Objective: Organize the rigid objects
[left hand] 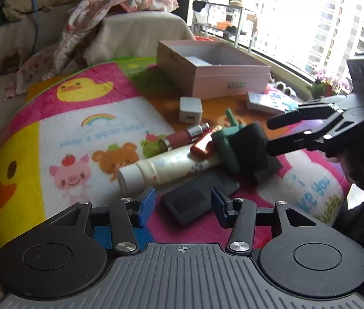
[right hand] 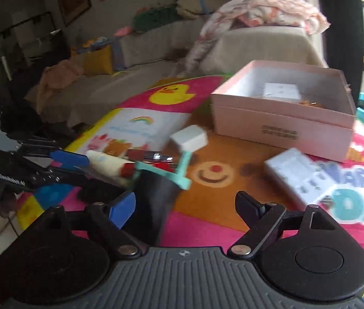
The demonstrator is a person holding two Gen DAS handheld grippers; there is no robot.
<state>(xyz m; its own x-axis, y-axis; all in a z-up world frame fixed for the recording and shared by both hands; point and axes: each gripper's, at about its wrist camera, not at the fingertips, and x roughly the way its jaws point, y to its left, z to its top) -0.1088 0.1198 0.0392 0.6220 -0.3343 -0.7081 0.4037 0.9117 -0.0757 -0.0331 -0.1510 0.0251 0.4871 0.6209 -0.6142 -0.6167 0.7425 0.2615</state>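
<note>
left gripper (left hand: pixel 183 204): jaws wide, nothing held | right gripper (right hand: pixel 185 206): jaws wide, nothing held | pink box (left hand: pixel 230 82): rigid card, open top | mat (left hand: pixel 79 134): plush, clutter mid-mat

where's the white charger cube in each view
Left wrist view: the white charger cube sits just above the middle of the picture, on the orange patch in front of the pink box.
Right wrist view: the cube is at the middle, left of the box's front corner, above the teal piece.
Shared landmark: the open pink box, and the yellow duck printed on the blanket.
</note>
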